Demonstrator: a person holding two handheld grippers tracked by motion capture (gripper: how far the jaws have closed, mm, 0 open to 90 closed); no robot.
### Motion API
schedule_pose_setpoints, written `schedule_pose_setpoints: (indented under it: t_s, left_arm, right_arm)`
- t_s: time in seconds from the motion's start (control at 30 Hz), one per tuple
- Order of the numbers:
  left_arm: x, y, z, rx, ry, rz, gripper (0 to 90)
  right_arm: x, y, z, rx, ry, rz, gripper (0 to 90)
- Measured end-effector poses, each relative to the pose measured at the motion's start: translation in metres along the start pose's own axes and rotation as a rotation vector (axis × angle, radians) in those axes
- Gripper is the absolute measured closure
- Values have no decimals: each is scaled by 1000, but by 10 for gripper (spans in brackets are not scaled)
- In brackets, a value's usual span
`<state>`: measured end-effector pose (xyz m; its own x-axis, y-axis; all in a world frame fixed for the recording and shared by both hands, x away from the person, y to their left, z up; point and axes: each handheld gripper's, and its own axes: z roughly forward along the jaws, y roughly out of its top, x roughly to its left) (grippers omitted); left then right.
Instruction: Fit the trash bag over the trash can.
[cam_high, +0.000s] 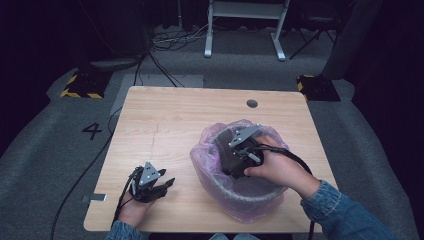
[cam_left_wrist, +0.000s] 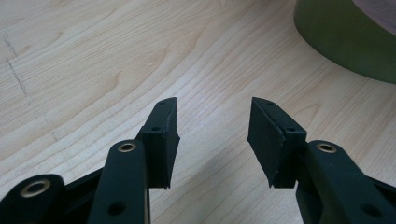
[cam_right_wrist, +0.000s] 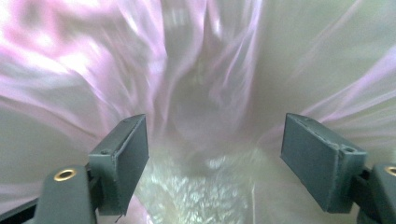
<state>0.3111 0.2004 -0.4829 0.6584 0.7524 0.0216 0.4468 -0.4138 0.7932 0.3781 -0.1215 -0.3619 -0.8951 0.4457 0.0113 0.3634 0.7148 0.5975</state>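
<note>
1. High view: the right gripper (cam_high: 235, 157) reaches down inside the bin (cam_high: 250, 197), which is lined with a pink bag (cam_high: 200, 155) and stands on the table (cam_high: 170, 120).
2. Left gripper view: the left gripper (cam_left_wrist: 214, 135) has its jaws spread over bare wood, pinching nothing.
3. Right gripper view: jaws wide apart inside the bag, pinching nothing.

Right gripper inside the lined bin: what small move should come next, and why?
Probably push the right gripper a little deeper and press the pink bag against the bin's inner wall. Its jaws stand open with nothing between them, and the film ahead looks rumpled and loose. The left gripper rests open on the table, apart from the bin, so it could steady the rim.
</note>
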Motion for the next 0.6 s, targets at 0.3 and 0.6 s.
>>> schedule_pose_setpoints:
  t_s: [0.3,0.6]
  left_arm:
    - [-1,0,0,0,2,3,524]
    - [0,0,0,-2,5,0,523]
  right_arm:
    - [7,11,-45,-196,0,9,267]
    - [-14,10,-89,-398,-83,90,280]
